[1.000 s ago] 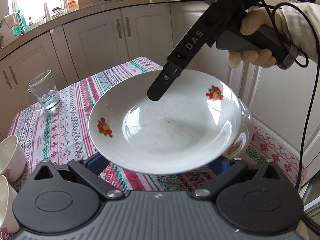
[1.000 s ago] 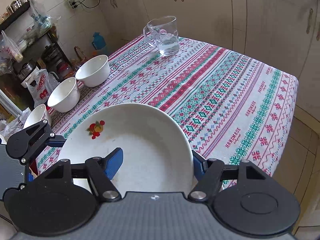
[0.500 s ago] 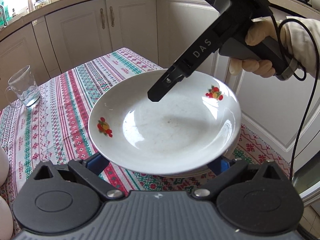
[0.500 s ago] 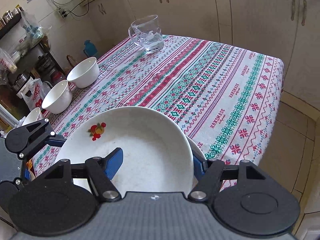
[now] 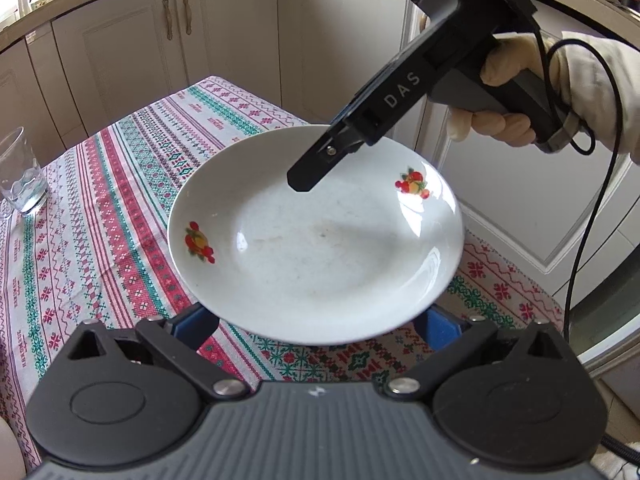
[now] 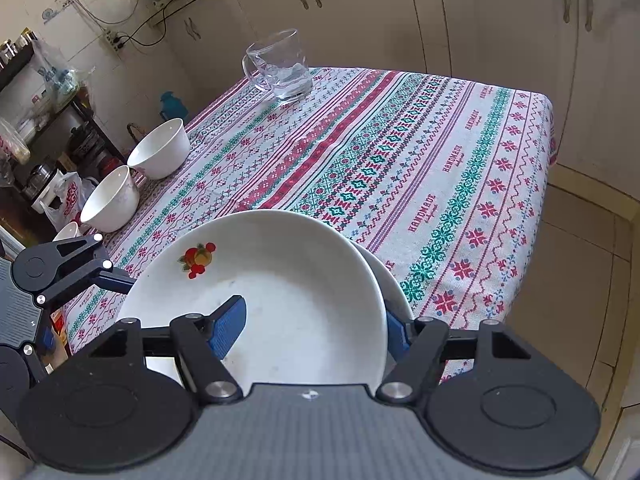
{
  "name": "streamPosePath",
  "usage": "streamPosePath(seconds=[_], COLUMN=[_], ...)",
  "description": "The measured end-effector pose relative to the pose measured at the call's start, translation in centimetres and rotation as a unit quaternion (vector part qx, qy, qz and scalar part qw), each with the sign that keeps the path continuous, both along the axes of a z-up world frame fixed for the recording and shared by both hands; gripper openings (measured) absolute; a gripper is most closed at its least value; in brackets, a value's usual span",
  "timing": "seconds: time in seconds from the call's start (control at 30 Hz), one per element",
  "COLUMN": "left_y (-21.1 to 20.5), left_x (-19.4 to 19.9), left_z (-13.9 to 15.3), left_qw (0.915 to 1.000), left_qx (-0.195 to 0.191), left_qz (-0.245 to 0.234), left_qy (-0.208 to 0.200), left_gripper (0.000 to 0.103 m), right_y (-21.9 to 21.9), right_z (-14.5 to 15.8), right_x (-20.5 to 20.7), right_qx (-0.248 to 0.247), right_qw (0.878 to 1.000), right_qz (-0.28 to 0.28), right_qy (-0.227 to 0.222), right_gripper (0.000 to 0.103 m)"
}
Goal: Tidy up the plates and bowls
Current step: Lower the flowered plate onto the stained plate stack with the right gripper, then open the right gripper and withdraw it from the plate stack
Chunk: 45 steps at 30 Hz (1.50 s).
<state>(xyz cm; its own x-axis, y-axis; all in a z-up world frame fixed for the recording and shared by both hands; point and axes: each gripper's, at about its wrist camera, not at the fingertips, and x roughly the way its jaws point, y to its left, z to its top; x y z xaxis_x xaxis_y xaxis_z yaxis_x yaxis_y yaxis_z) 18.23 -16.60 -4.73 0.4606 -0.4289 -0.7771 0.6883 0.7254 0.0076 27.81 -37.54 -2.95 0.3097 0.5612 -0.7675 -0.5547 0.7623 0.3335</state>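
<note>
Shallow white ceramic plate with red-and-orange fruit motifs (image 5: pixel 320 248) sits above the near corner of the table, tilted slightly, over the red, green and white patterned tablecloth (image 6: pixel 400 152).

Right gripper (image 6: pixel 312 324): one blue-padded finger (image 6: pixel 228 326) lies on the plate's inner face, the other sits outside the rim on the right. The jaws stand partly spread with the plate's edge between them. Whether the pads actually press the plate, I cannot tell. A gloved hand (image 5: pixel 516 108) holds this black tool, seen in the left wrist view reaching over the plate's far rim.

Left gripper (image 5: pixel 316 324): blue pads show at either side beneath the plate's near rim. The jaws are spread wide and the plate's edge hides the tips. Contact is not readable.

A second white plate (image 6: pixel 394 284) shows as a sliver under the first, on the right, on the cloth.

Three white ceramic bowls (image 6: pixel 160 148) line the table's left edge, the nearest mostly hidden by the left tool. A clear glass mug with some water (image 6: pixel 280 66) stands at the far end, well apart from the plates. Cream cabinet doors (image 5: pixel 224 28) stand behind the table.
</note>
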Motion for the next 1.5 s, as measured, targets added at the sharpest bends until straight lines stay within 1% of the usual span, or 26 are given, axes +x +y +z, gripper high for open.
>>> streamPosePath(seconds=[0.07, 0.17, 0.3, 0.43, 0.87, 1.1, 1.2, 1.5], left_y=[-0.1, 0.2, 0.3, 0.5, 0.6, 0.7, 0.8, 0.9], left_x=[-0.2, -0.1, -0.4, -0.3, -0.5, -0.3, -0.3, -0.5], left_z=[0.1, 0.3, 0.4, 0.5, 0.5, 0.5, 0.4, 0.3], left_qw=[1.0, 0.9999, 0.9999, 0.9997, 0.9997, 0.9994, 0.9994, 0.9994], left_qx=[0.0, -0.01, -0.01, -0.018, -0.025, -0.033, -0.033, -0.035], left_qz=[-0.005, -0.003, -0.008, -0.007, -0.007, -0.004, -0.003, 0.0], left_qy=[0.002, 0.011, 0.005, 0.012, 0.004, 0.005, 0.005, -0.001], left_gripper=[0.102, 0.102, 0.101, 0.101, 0.101, 0.102, 0.102, 0.102], right_y=[-0.1, -0.4, -0.6, -0.8, -1.6, -1.6, -1.4, -0.6], right_z=[0.0, 0.0, 0.0, 0.0, 0.8, 1.2, 1.2, 1.7], right_x=[-0.1, -0.2, -0.4, -0.6, -1.4, -1.7, -1.8, -2.5], right_qx=[0.003, 0.007, 0.009, 0.008, 0.002, -0.007, -0.012, -0.05], right_qw=[1.0, 1.0, 1.0, 1.0, 1.0, 0.999, 0.999, 0.998], right_qz=[-0.003, -0.008, -0.012, -0.015, -0.031, -0.038, -0.038, -0.043], right_qy=[0.001, 0.0, 0.001, 0.002, -0.004, -0.009, -0.011, -0.022], right_gripper=[0.076, 0.076, 0.076, 0.076, 0.076, 0.078, 0.081, 0.085])
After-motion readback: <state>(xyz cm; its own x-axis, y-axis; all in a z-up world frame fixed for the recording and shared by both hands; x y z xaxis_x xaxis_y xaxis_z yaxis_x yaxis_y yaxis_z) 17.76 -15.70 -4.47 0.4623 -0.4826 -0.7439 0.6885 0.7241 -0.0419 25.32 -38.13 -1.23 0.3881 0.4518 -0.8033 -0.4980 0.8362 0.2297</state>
